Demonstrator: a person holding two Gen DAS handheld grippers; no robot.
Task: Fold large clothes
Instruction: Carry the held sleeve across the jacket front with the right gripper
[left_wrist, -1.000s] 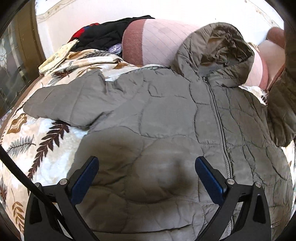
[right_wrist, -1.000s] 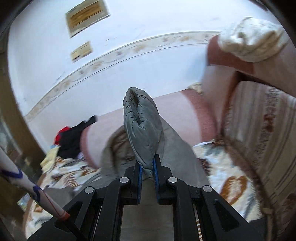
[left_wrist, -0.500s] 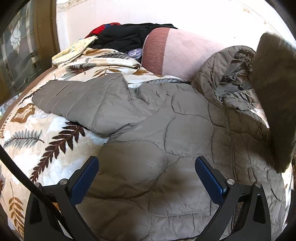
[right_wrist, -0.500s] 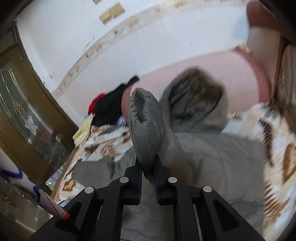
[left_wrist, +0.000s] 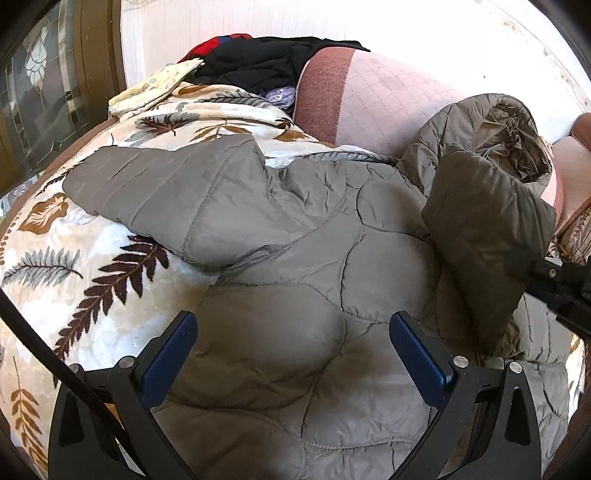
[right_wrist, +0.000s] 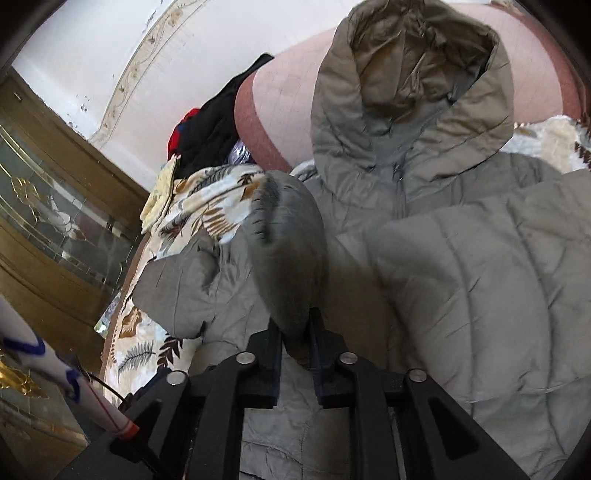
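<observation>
Your right gripper (right_wrist: 295, 339) pinches the grey quilted puffer jacket's (left_wrist: 295, 258) sleeve (right_wrist: 288, 251); your left gripper's (left_wrist: 293, 350) fingers gape wide above it.

Between the left gripper's (left_wrist: 293, 354) spread fingers: only flat quilted grey hooded jacket (left_wrist: 295, 258), nothing standing.
Left flank: bare leaf-patterned cream blanket (left_wrist: 55, 266) beside the outstretched sleeve.
Right flank: blocked by the lifted sleeve cuff (left_wrist: 484, 236) clamped in the right gripper (right_wrist: 295, 347).
Far side: pink quilted bolster cushion (left_wrist: 376, 107), black and red clothes pile (left_wrist: 258, 62), brown glazed door (right_wrist: 48, 221) close the way.
</observation>
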